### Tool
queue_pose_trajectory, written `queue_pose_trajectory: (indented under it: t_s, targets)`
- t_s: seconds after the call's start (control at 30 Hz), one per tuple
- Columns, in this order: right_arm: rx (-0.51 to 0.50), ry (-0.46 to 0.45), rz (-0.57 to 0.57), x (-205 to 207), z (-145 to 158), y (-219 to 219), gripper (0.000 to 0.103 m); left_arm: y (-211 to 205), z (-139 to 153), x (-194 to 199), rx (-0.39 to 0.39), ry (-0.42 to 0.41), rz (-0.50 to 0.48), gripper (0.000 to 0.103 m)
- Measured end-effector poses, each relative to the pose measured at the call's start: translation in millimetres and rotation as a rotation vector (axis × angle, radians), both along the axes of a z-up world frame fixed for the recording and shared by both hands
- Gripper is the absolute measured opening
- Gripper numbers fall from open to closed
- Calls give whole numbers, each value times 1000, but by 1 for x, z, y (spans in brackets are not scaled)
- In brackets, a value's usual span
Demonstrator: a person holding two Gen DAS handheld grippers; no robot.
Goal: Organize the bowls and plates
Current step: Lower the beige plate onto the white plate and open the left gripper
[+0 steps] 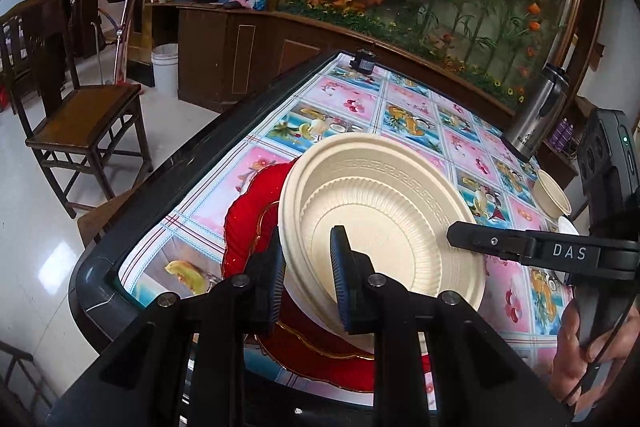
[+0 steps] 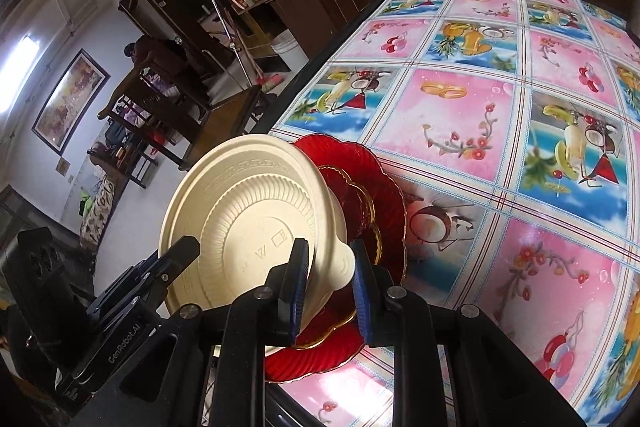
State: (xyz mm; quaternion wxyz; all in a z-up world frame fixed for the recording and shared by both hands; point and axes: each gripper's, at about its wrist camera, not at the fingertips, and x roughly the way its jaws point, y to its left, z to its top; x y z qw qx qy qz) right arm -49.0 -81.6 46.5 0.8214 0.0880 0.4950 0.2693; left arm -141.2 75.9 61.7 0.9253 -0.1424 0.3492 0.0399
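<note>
A cream bowl [image 1: 384,223] is tilted above red plates [image 1: 248,215] stacked on the table's near left corner. My left gripper [image 1: 308,267] straddles the bowl's near rim, one finger inside and one outside, closed on it. My right gripper [image 2: 330,279] straddles the bowl's [image 2: 248,223] opposite rim, with a gap showing on its right side. The red plates [image 2: 376,183], a small gold-rimmed one on a larger one, lie under the bowl. The right gripper also shows in the left wrist view [image 1: 520,247]. The left gripper shows in the right wrist view [image 2: 168,263].
The table [image 2: 460,115] has a pink and blue fruit-print cloth and a dark edge. A steel thermos [image 1: 536,115] and a small cream bowl [image 1: 552,193] stand at the right. A small black device [image 1: 362,61] sits at the far edge. A wooden chair [image 1: 80,119] stands left.
</note>
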Motion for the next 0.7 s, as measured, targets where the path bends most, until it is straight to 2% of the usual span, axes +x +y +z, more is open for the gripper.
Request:
queue_pose_trajectory:
  t_s: [0.7]
  targets:
    - [-3, -15, 9, -1, 4, 5, 26, 6, -3, 1, -4, 13, 24, 20]
